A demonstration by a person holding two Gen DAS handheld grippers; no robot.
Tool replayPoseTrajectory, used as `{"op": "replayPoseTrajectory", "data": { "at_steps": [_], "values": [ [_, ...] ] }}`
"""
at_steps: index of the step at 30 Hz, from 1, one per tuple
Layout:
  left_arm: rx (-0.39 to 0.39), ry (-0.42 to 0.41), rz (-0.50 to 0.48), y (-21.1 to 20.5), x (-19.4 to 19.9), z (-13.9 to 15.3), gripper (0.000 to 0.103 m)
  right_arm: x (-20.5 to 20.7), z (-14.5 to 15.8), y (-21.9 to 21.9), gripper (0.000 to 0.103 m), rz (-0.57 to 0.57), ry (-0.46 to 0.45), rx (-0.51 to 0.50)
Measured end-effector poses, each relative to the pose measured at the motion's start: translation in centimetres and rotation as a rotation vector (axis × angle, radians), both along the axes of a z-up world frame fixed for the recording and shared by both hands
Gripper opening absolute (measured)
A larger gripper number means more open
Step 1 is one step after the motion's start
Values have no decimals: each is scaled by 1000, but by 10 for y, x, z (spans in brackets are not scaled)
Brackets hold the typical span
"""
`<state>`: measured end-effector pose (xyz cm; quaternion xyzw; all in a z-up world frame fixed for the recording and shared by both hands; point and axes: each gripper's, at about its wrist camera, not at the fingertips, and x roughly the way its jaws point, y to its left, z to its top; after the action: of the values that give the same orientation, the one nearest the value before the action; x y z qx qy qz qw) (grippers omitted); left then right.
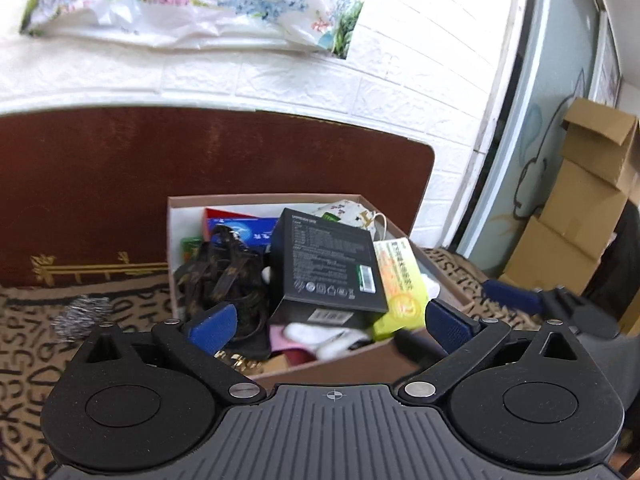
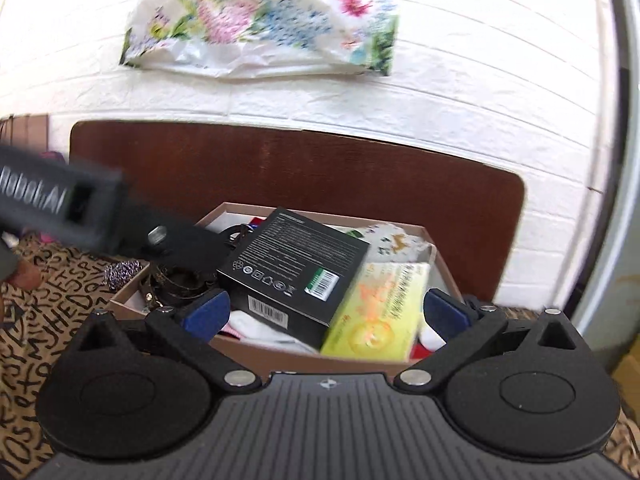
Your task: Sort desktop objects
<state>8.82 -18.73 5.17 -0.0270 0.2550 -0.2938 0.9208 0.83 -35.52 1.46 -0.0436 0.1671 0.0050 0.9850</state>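
Cardboard box [image 1: 320,364] crammed: black carton [image 1: 326,266], yellow packet [image 1: 400,280]; left claw [image 1: 328,320], right claw [image 2: 326,314] both released, empty

One cardboard tray [image 1: 176,240] on the surface. Inside it: 1 black box [image 1: 326,268], 1 yellow-green box [image 1: 400,280], 1 blue packet [image 1: 240,232], 1 patterned mask [image 1: 352,210], 1 dark strap bundle [image 1: 216,276]. Left of tray: 1 silver scrubber [image 1: 82,316]. Far right of tray: approx. 3 stacked cartons [image 1: 580,200].
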Motion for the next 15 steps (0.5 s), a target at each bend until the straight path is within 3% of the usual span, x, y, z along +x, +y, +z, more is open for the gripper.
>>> {"op": "replayPoseTrajectory", "data": {
  "at_steps": [8,15],
  "values": [
    [48,-53,69,8,-41,2,103,-35,7,-12,102,-65,16,-5],
    [156,-71,84,-2,-61,-6,103,-63,8,-11,102,-86,27,-14]
  ]
}}
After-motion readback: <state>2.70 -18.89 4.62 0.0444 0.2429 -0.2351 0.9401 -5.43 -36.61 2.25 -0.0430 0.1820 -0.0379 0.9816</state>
